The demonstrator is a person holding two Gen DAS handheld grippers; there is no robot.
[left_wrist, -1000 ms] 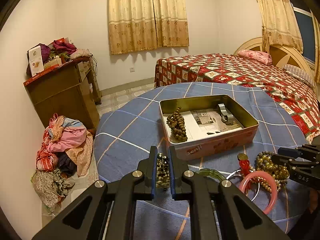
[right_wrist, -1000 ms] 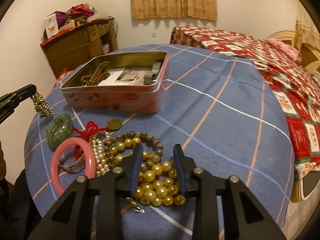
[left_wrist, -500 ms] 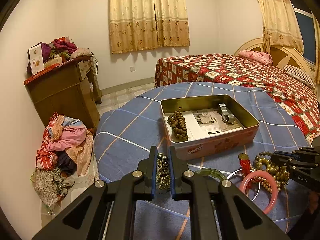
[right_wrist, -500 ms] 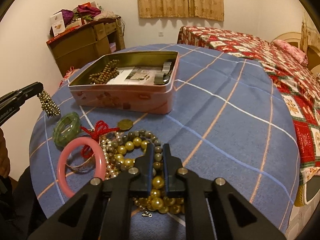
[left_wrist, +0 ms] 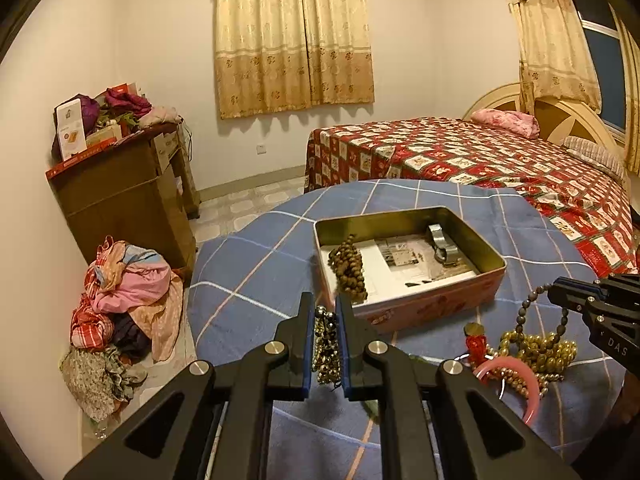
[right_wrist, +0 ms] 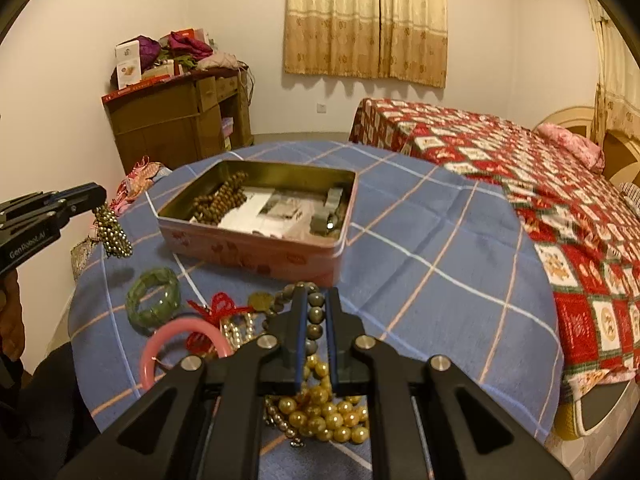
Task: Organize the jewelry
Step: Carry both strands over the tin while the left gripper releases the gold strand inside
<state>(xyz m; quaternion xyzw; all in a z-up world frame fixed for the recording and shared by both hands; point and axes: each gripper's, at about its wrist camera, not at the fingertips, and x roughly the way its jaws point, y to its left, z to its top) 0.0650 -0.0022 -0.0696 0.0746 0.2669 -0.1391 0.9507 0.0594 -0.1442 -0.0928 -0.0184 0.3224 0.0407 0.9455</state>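
Observation:
My left gripper (left_wrist: 324, 312) is shut on a small dark-gold bead bracelet (left_wrist: 326, 346), which hangs above the table left of the pink tin (left_wrist: 424, 308); it also shows in the right wrist view (right_wrist: 112, 232). My right gripper (right_wrist: 316, 300) is shut on a grey bead necklace (right_wrist: 314, 320) and lifts it off the jewelry pile; the raised loop shows in the left wrist view (left_wrist: 536, 308). The open tin (right_wrist: 256, 248) holds brown wooden beads (right_wrist: 220, 204), paper and a metal clip (right_wrist: 332, 208). Gold pearl beads (right_wrist: 324, 416), a pink bangle (right_wrist: 180, 340) and a green bangle (right_wrist: 154, 296) lie on the blue cloth.
A round table with blue checked cloth (right_wrist: 440, 260) drops off at its edges. A red charm with a coin (right_wrist: 224, 310) lies among the jewelry. A bed (left_wrist: 480, 160) stands behind, a wooden cabinet (left_wrist: 120, 196) and a clothes pile (left_wrist: 124, 292) at left.
My right gripper closed on the grey bead necklace and raised it from the pile. My left gripper moved up and toward the tin with its bracelet.

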